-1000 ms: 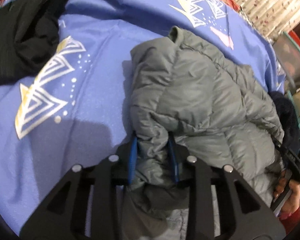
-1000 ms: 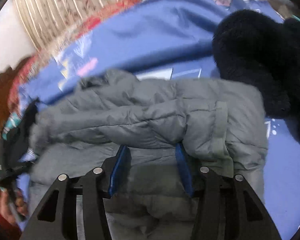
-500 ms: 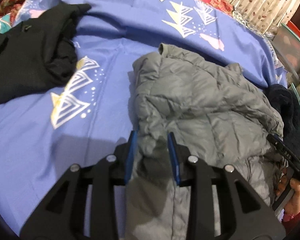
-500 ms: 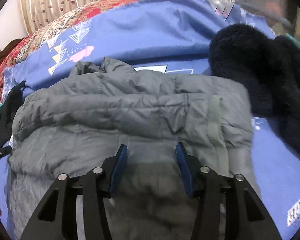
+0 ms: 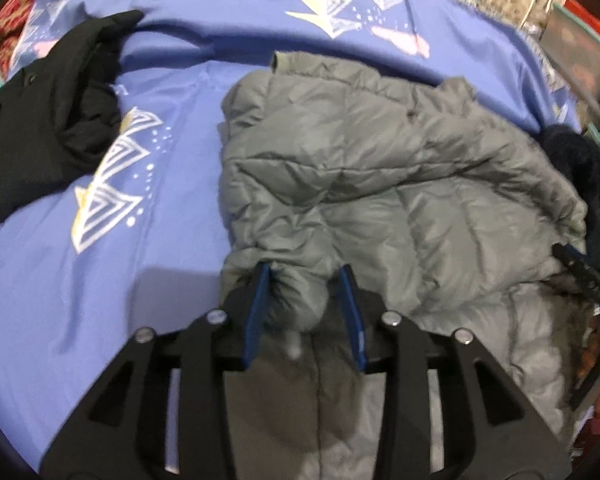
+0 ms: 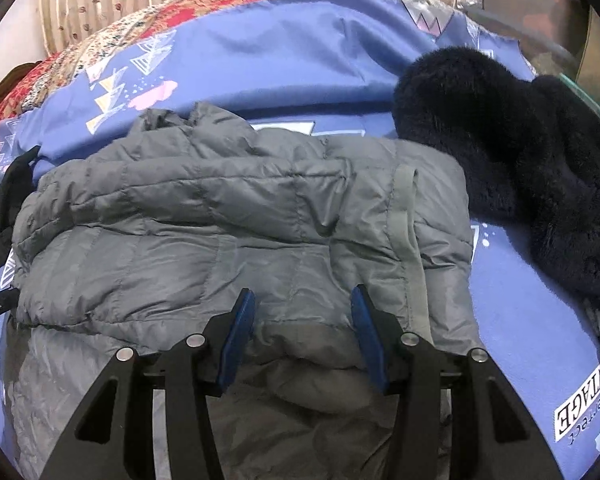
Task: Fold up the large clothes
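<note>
A grey quilted puffer jacket (image 5: 380,184) lies folded on a blue patterned bedsheet (image 5: 100,280); it also shows in the right wrist view (image 6: 228,232). My left gripper (image 5: 306,276) stands at the jacket's near left edge, its blue pads set wide, with a bunched fold of fabric between them. My right gripper (image 6: 302,300) is open above the jacket's near right part, its pads apart with the fabric lying loose beneath. The right gripper's tip (image 5: 580,268) shows at the far right of the left wrist view.
A black garment (image 5: 40,128) lies on the sheet to the left. A dark fluffy garment (image 6: 512,168) lies to the right of the jacket. A floral quilt (image 6: 100,48) and curtain are behind the bed.
Both grippers have lowered the jacket's folded part onto the bed. The left pads have spread wider around the fold. The right gripper is lower over the fabric and still open.
</note>
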Motion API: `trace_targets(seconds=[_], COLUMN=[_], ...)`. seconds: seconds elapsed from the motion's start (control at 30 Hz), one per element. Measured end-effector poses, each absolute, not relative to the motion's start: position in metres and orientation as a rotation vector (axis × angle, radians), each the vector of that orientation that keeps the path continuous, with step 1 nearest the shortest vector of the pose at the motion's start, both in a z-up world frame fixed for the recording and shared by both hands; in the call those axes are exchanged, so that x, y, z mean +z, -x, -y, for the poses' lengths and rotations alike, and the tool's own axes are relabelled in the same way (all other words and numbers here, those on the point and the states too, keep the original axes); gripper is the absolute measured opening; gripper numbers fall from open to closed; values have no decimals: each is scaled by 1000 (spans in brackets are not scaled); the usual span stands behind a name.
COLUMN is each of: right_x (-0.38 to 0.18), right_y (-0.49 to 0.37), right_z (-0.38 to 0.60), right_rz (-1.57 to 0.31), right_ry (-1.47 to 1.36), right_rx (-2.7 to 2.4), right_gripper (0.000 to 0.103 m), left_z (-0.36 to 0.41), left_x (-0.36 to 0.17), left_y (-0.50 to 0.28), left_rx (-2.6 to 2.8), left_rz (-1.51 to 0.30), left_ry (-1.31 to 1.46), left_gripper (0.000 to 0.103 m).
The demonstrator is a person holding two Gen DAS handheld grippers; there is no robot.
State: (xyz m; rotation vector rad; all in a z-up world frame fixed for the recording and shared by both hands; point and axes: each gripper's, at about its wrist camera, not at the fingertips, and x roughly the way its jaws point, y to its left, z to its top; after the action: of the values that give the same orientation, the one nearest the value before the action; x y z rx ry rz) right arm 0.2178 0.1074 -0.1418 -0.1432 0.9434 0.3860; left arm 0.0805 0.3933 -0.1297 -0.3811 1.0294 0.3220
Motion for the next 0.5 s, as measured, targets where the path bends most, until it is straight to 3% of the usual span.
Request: trace_targets(seconds=[0.2,0.4,0.5], right_x=[-152,-125,-120], right_y=[-226,-188,-152], right_z=[-110,-81,-53], right_rz=[-982,-930,-945], right_ry=[135,22,-11], right_rx=[374,439,500], right_gripper=[74,74,74], left_z=[-403,-401,-396], left_x=[-152,-130,-118], left_y=[-100,-74,-35], left_rx=[351,301,263], left_rz=[-1089,-1059,-1033], left_ry=[378,397,394], left_gripper=[41,42,56])
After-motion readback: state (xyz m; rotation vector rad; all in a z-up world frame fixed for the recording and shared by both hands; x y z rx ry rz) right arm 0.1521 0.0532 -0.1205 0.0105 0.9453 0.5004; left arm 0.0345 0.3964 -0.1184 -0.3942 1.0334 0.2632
